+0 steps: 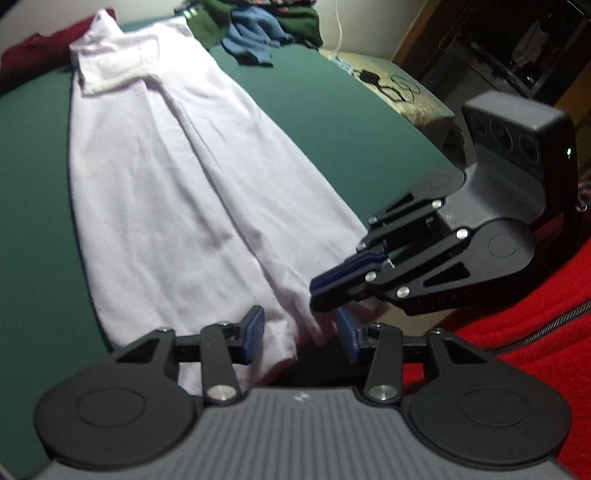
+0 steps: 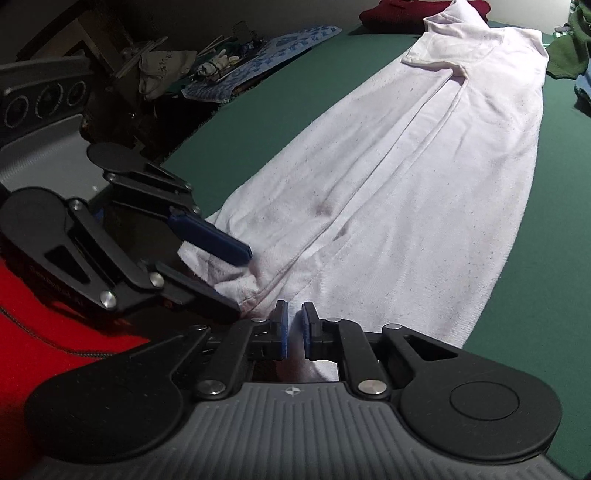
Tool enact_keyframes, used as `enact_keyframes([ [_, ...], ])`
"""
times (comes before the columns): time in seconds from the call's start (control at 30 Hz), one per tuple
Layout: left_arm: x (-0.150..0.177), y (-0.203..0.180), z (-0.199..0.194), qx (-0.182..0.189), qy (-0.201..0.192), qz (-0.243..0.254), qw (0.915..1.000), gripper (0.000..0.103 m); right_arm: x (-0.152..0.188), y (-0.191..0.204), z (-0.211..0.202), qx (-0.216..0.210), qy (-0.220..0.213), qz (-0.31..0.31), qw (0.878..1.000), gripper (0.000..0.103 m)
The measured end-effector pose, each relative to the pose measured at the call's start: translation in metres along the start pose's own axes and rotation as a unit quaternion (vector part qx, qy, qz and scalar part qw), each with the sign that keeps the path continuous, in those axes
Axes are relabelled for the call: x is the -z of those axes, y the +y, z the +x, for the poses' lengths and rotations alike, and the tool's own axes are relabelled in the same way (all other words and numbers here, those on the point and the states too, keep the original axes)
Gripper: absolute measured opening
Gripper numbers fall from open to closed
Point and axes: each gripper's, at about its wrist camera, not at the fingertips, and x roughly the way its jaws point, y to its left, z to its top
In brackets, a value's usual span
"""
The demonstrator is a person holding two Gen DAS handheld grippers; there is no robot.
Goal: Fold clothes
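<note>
White cotton, a long shirt (image 1: 155, 177) folded lengthwise into a narrow strip, lies flat on the green cover (image 1: 33, 229), its collar end toward twelve o'clock and its hem at six in both wrist views. At the hem, the left gripper (image 1: 301, 334) has its blue fingers spread wide, one on each side of a bunched corner of the cloth. The right gripper (image 2: 294, 330) sits just beside it, its pads drawn narrow and pinching the hem edge. A maroon garment (image 2: 402, 13) touches the collar end at twelve o'clock. In the left view, green and blue clothes (image 1: 258, 29) are heaped at one o'clock, near the shirt.
</note>
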Motion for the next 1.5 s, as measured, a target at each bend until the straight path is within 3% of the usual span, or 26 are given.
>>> enact_keyframes([
  [0.2,0.003,0.007,0.008,0.040,0.018,-0.013,0.9990,0.044,0.004,0.000,-0.002,0.007,0.003,0.022,1.000,0.011],
  [0.33,-0.001,0.020,0.014,0.093,0.051,-0.054,0.9929,0.034,0.002,-0.002,-0.001,-0.026,0.049,0.040,0.998,0.013],
  [0.37,-0.001,0.020,0.011,0.088,0.047,-0.052,0.9936,0.034,0.002,-0.004,-0.001,-0.027,0.062,0.053,0.996,0.013],
  [0.4,-0.002,0.019,0.004,0.083,0.037,-0.046,0.9948,0.035,0.002,-0.005,-0.006,-0.022,0.048,0.060,0.997,0.012],
  [0.5,-0.001,0.022,-0.025,0.080,-0.008,-0.045,0.9958,0.053,0.003,-0.014,-0.032,-0.019,-0.008,0.104,0.994,0.013],
  [0.53,0.001,0.026,-0.033,0.070,-0.021,-0.050,0.9961,0.062,0.005,-0.019,-0.041,-0.017,-0.022,0.124,0.992,0.013],
  [0.57,0.003,0.032,-0.039,0.055,-0.029,-0.058,0.9964,0.065,0.008,-0.023,-0.046,-0.003,-0.024,0.137,0.990,0.013],
  [0.7,0.016,0.069,-0.050,-0.014,-0.036,-0.112,0.9929,0.061,0.023,-0.034,-0.057,0.082,-0.025,0.162,0.983,0.016],
  [0.8,0.028,0.093,-0.057,-0.040,-0.035,-0.151,0.9871,0.057,0.031,-0.038,-0.059,0.100,-0.017,0.174,0.979,0.016],
  [1.13,0.042,0.095,-0.051,-0.025,-0.021,-0.163,0.9861,0.058,0.037,-0.033,-0.056,0.107,-0.009,0.177,0.978,0.018],
  [1.37,0.044,0.095,-0.049,-0.010,-0.037,-0.166,0.9854,0.057,0.036,-0.028,-0.052,0.091,-0.008,0.169,0.981,0.022],
  [1.5,0.053,0.095,-0.050,0.001,-0.070,-0.186,0.9801,0.057,0.038,-0.025,-0.050,0.086,-0.021,0.163,0.983,0.022],
])
